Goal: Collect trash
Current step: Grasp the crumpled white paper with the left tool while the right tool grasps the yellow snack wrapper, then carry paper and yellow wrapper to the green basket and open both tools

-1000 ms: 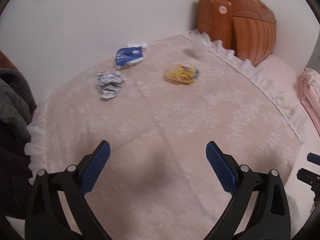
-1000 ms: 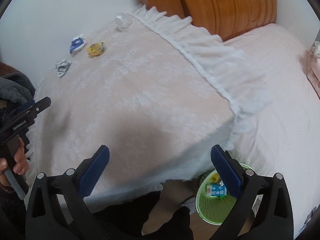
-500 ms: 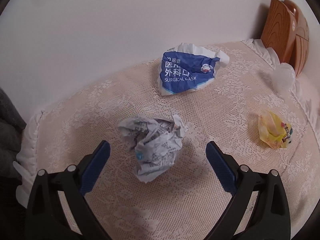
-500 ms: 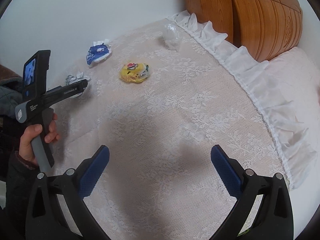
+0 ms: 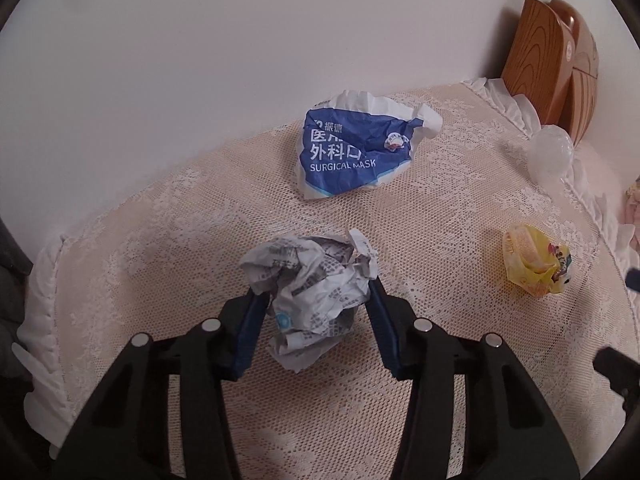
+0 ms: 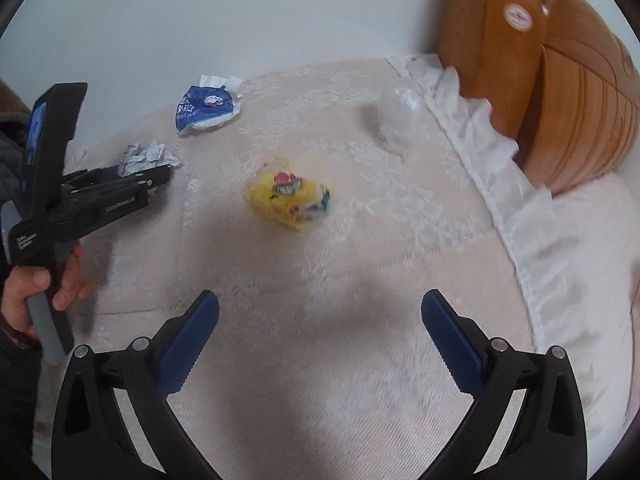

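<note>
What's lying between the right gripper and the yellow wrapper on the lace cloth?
Nothing visible. Only bare lace cloth lies between the open right gripper and the yellow wrapper. The left gripper sits off to the side, shut on the crumpled paper.

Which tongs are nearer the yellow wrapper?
Right. The right tongs hang open facing the yellow wrapper; the left tongs grip the crumpled paper beside it.

Yellow wrapper ahead of the right gripper is motion-blurred, print unreadable; clear plastic wad beyond it also smeared. Crumpled paper between the left gripper's pads: sides hidden, print too small. Left gripper's tips unseen behind paper in right view.
</note>
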`<state>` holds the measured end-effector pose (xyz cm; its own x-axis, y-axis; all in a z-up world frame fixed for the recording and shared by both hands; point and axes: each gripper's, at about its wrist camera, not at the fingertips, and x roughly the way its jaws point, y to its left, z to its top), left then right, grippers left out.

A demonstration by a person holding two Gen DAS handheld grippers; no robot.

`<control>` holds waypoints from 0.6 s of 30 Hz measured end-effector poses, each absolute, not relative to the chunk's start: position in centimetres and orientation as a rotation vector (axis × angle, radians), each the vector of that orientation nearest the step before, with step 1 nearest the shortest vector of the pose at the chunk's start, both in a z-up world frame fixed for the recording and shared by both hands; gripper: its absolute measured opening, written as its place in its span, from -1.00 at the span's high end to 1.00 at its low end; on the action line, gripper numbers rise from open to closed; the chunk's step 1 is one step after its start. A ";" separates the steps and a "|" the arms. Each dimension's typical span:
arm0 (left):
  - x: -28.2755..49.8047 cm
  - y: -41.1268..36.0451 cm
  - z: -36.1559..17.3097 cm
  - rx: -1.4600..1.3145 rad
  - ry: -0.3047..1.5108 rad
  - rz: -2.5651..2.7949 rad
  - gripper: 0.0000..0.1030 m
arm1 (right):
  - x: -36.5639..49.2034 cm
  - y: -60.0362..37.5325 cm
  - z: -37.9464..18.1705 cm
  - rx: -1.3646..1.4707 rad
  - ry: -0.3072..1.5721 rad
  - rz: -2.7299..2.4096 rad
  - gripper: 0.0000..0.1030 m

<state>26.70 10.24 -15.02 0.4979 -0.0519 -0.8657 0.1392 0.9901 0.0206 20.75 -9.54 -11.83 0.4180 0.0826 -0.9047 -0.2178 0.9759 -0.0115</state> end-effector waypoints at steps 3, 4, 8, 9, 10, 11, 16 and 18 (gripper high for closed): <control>26.5 10.8 -14.5 0.071 1.041 -0.128 0.10 | 23.8 -8.1 -13.4 -0.253 1.130 0.236 -0.95; 26.4 11.2 -14.2 0.062 1.039 -0.132 0.10 | 24.6 -7.7 -14.0 -0.283 1.139 0.246 -0.94; 25.3 12.1 -13.0 0.038 1.027 -0.142 0.11 | 26.3 -6.6 -15.6 -0.307 1.197 0.303 -0.33; 24.8 12.3 -12.7 0.034 1.024 -0.141 0.11 | 26.5 -6.6 -15.7 -0.299 1.206 0.310 -0.19; 24.5 12.6 -12.4 0.028 1.024 -0.141 0.11 | 26.5 -6.7 -15.6 -0.281 1.200 0.311 0.00; 24.1 12.8 -12.0 0.020 1.025 -0.142 0.11 | 26.4 -6.8 -15.4 -0.264 1.200 0.313 0.16; 21.1 12.3 -10.0 0.015 1.013 -0.152 0.11 | 24.0 -8.9 -13.0 -0.127 1.162 0.324 0.42; 19.3 11.6 -9.1 0.014 1.009 -0.161 0.11 | 22.0 -10.0 -11.7 -0.083 1.137 0.327 0.42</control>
